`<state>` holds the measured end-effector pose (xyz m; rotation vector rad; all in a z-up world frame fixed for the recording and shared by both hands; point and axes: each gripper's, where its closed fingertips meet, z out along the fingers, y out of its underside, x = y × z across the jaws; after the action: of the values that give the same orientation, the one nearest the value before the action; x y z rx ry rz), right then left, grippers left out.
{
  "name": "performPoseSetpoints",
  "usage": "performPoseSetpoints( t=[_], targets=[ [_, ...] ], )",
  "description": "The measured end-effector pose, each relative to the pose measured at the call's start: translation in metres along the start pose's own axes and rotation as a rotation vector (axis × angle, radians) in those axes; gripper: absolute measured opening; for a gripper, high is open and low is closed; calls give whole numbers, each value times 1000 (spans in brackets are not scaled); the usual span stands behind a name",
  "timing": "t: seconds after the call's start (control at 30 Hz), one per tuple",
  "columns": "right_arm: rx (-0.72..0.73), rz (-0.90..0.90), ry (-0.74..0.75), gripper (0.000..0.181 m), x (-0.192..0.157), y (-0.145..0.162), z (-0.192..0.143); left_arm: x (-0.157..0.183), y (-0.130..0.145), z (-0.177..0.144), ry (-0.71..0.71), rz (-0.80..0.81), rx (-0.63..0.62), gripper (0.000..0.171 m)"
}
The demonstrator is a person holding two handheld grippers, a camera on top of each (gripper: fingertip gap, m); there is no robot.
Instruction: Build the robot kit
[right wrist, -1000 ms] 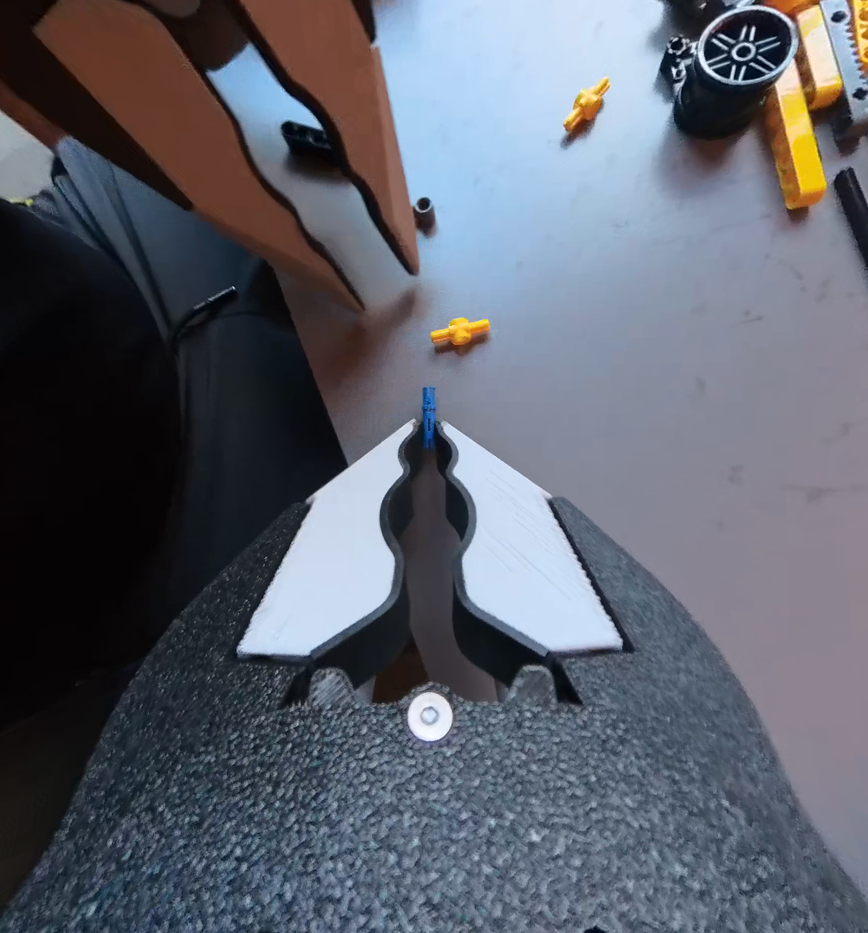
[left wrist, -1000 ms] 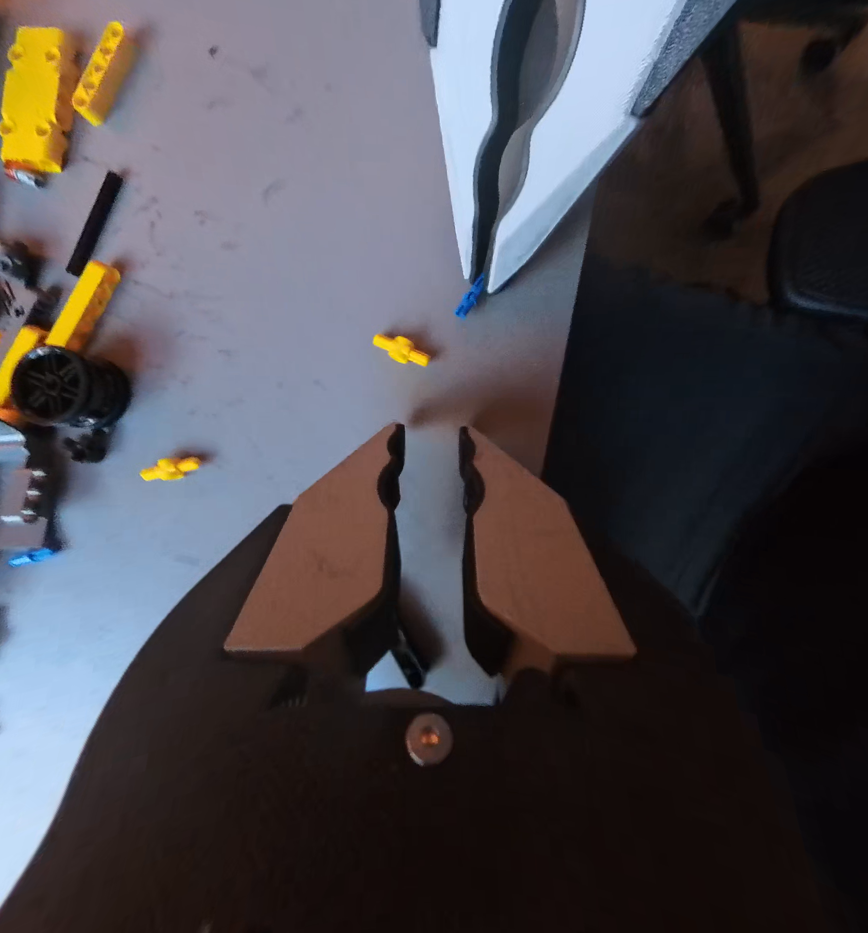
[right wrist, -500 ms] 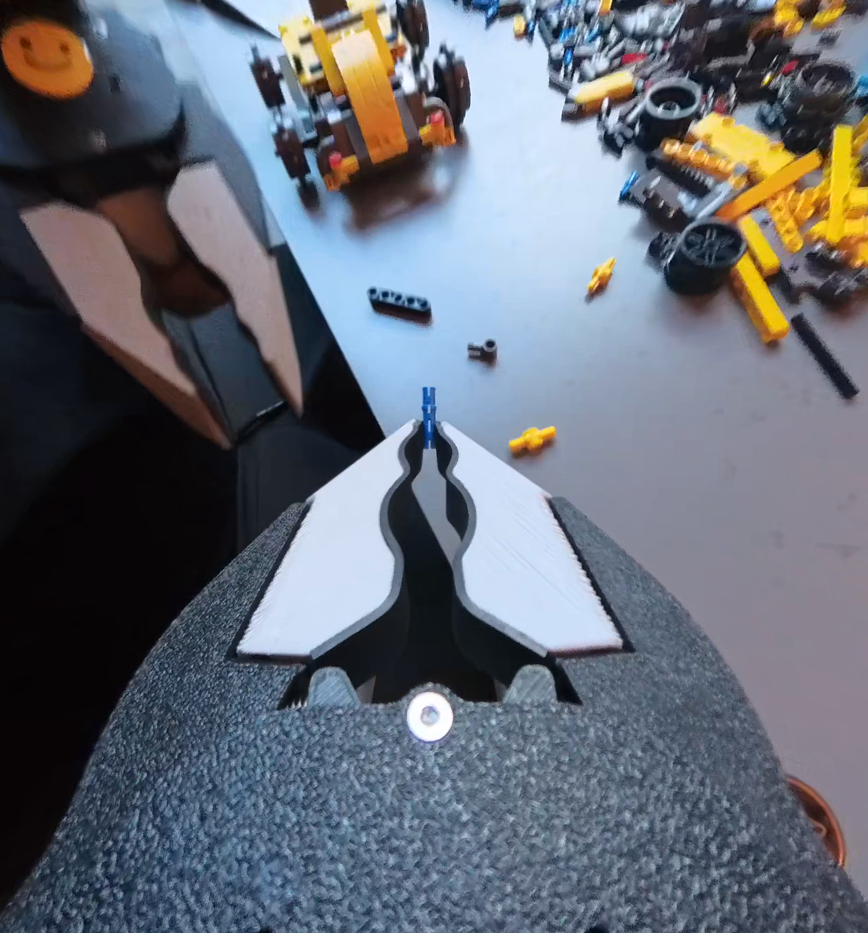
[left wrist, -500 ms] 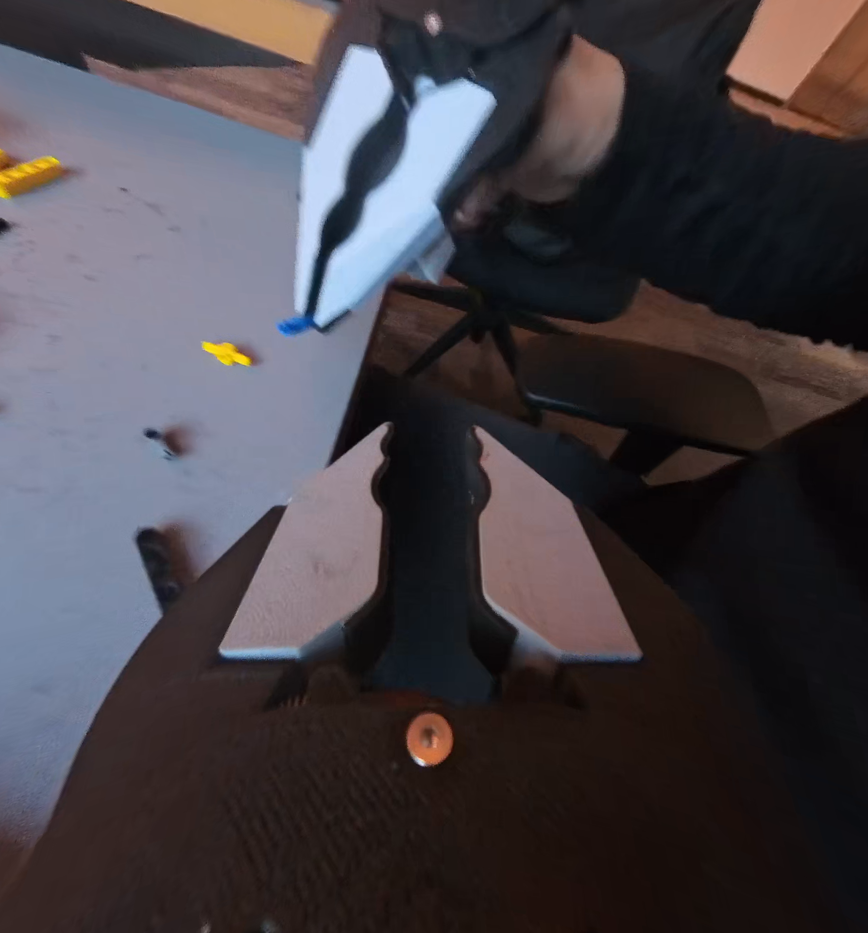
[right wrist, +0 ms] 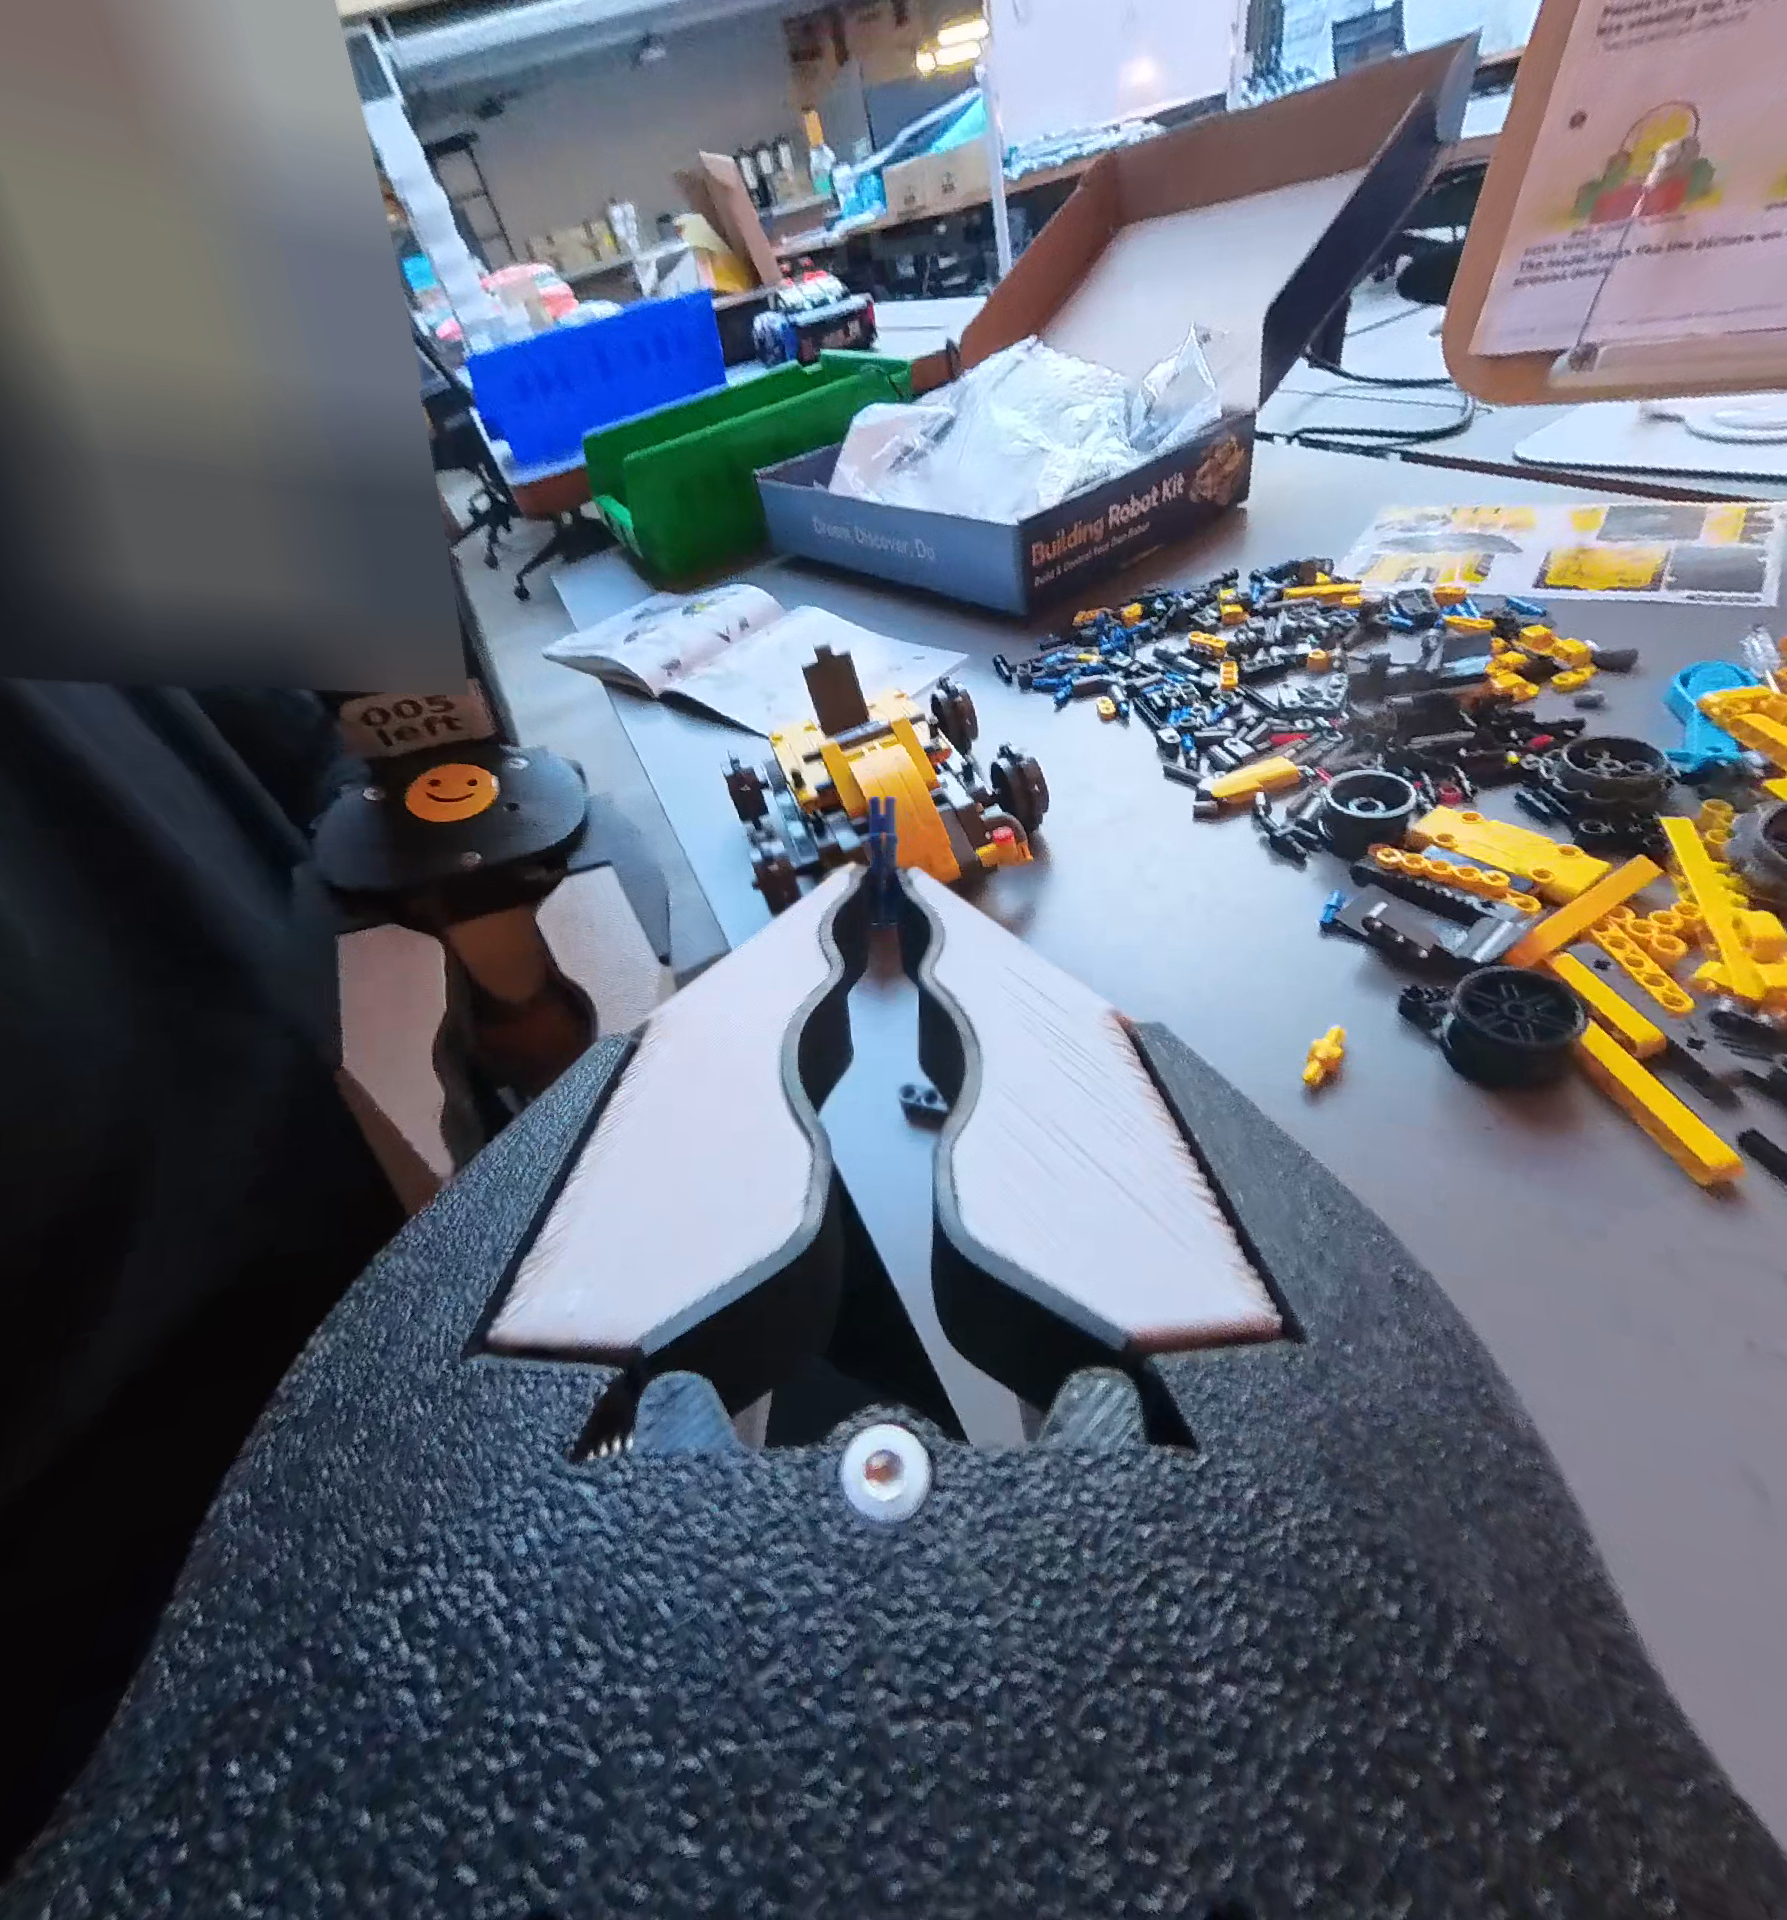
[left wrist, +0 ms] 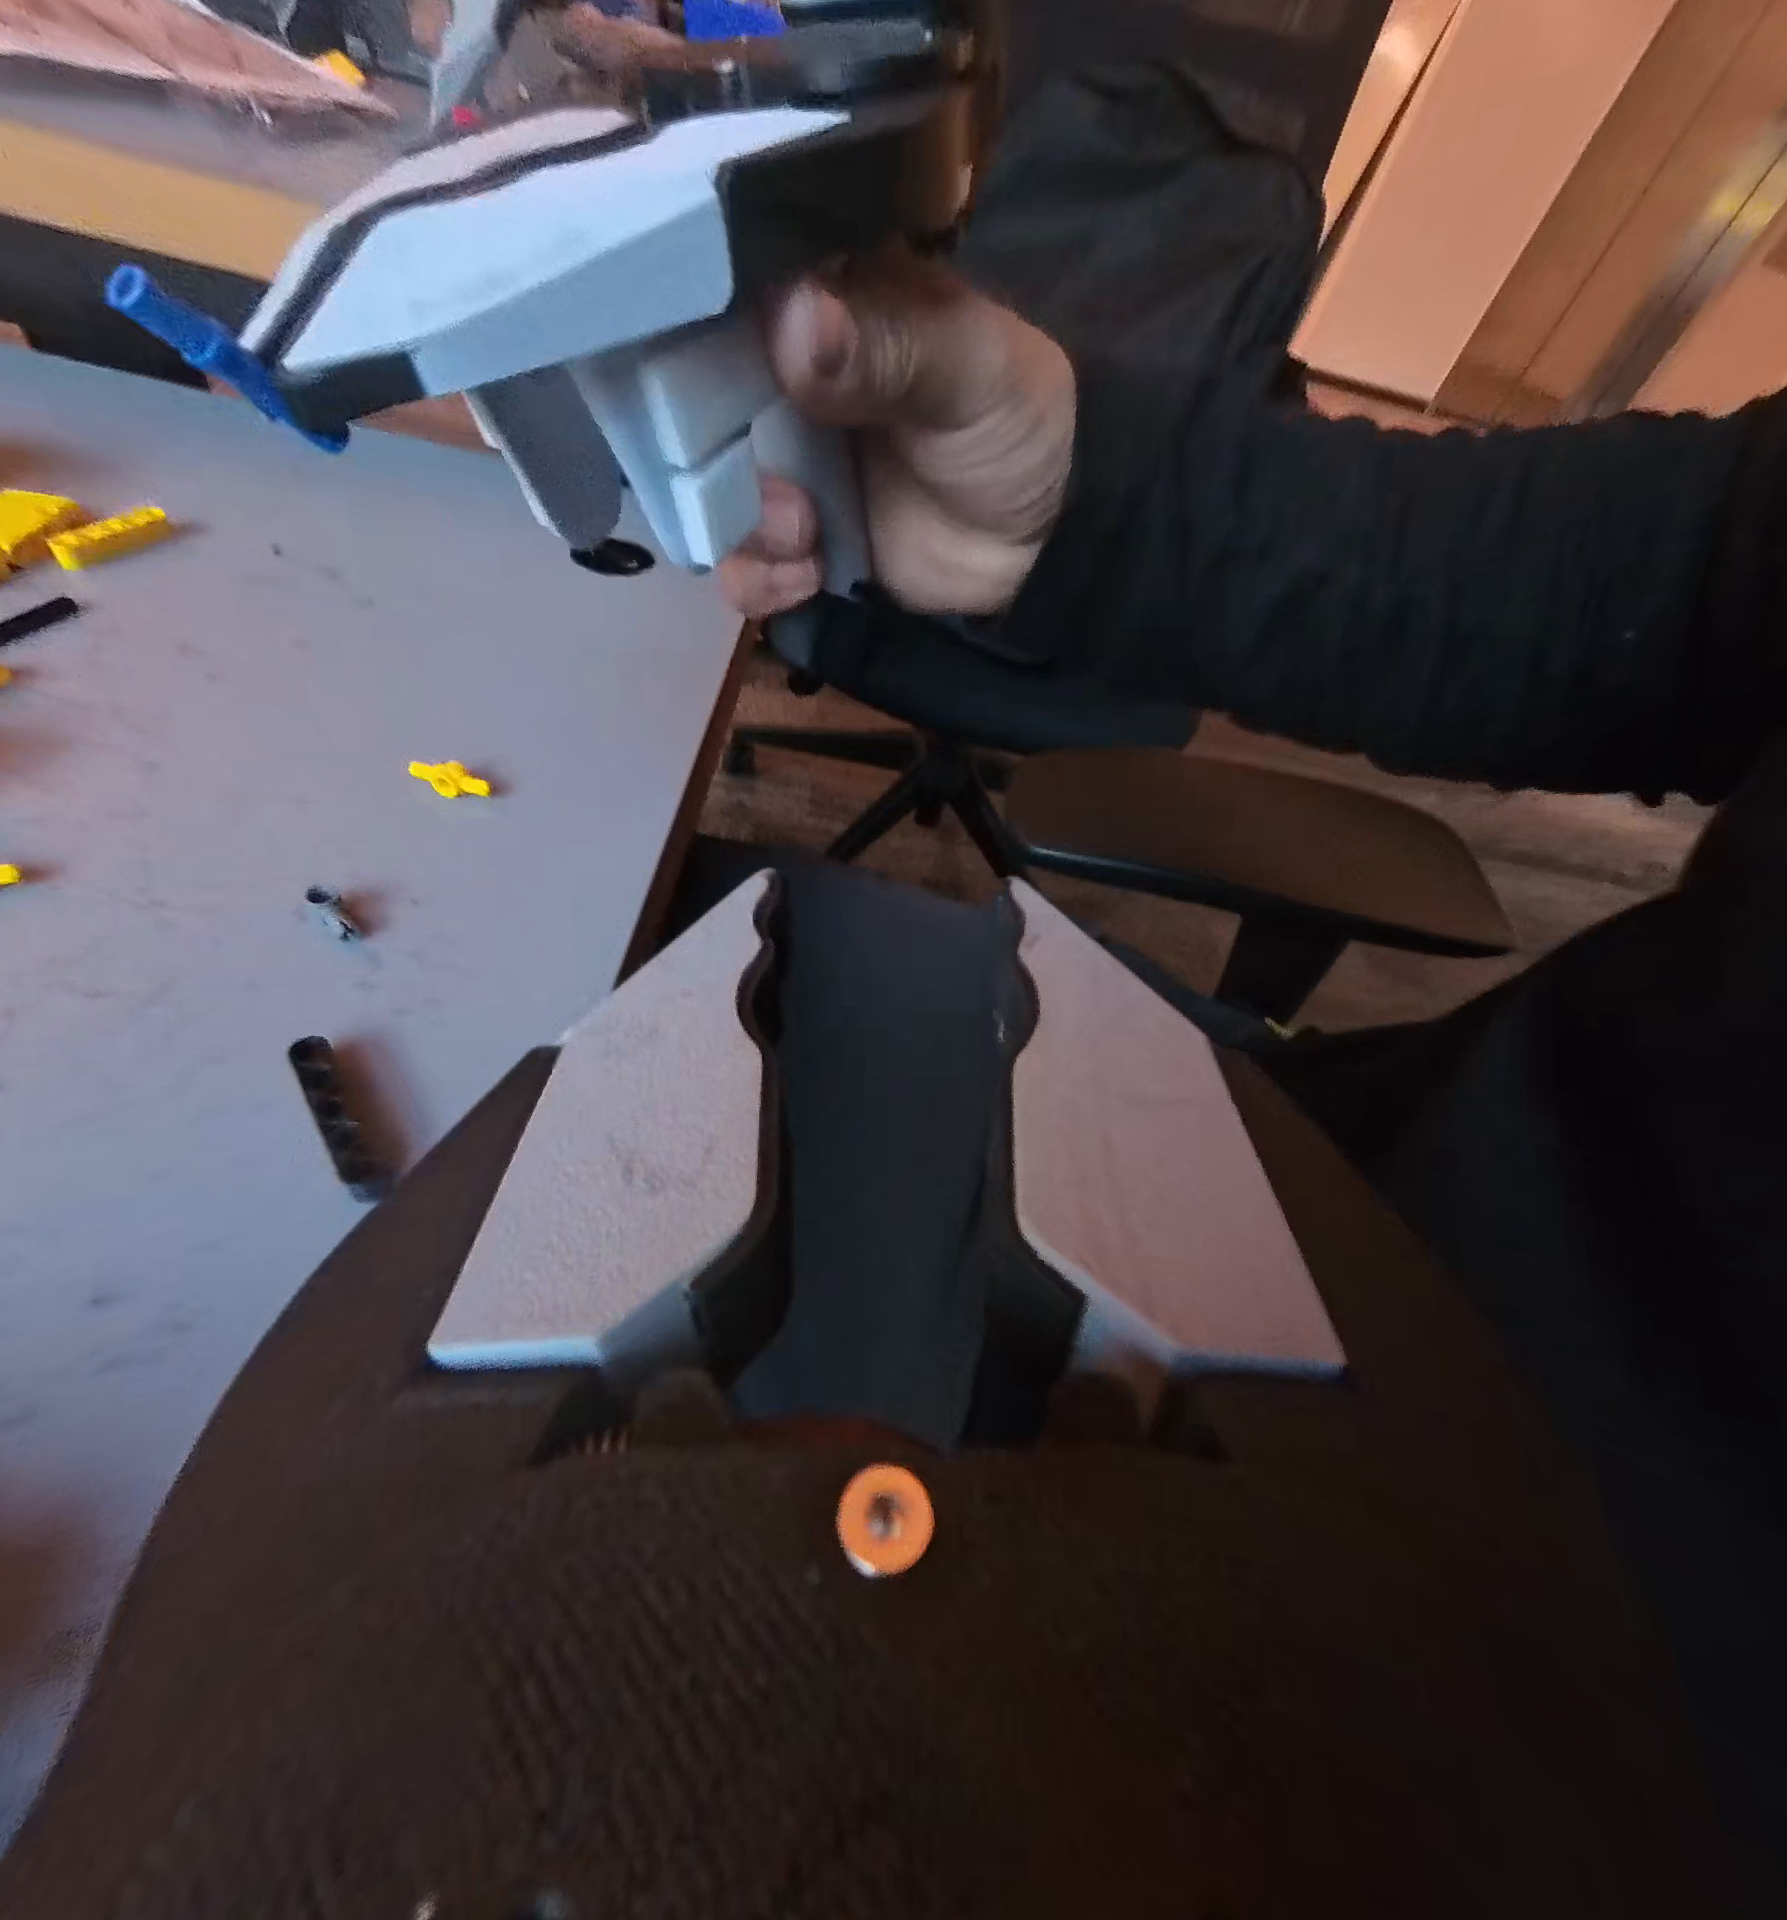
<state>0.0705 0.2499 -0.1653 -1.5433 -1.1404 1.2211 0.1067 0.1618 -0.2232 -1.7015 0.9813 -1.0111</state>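
- Right gripper is pinched tight on a small blue pin, now lifted clear of the table it hung low over a second ago.
- Straight ahead of its tips sits the yellow model vehicle; loose parts spread to its right.
- Left gripper has swung off the table edge, jaws spread wide and empty.
- A yellow connector lies well off to its left.
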Motion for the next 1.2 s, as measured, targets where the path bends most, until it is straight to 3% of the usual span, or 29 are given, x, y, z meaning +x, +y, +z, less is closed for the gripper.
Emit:
performPoseSetpoints(
  t=[0.2,0.33,0.5,0.63,0.73,0.87,1.2],
  targets=[
    [124,70,-110,3,-8,-14,3,-16,-8,-8,-24,-85,41,34],
    [215,124,-167,3,-13,-22,2,-34,-18,-15,-113,-73,75,29],
    [425,330,-153,3,-12,-43,10,-63,-41,-32,-261,10,133,26],
    [509,498,-140,3,-13,-45,21,-79,-58,-47,-348,100,173,21],
    [533,598,-189,3,-16,-43,27,-80,-67,-46,-371,156,172,17],
    [549,668,-230,5,-21,-37,33,-81,-87,-48,-371,119,241,13],
    [521,632,-165,3,-13,-26,28,-83,-80,-44,-408,184,188,6]
  ],
)
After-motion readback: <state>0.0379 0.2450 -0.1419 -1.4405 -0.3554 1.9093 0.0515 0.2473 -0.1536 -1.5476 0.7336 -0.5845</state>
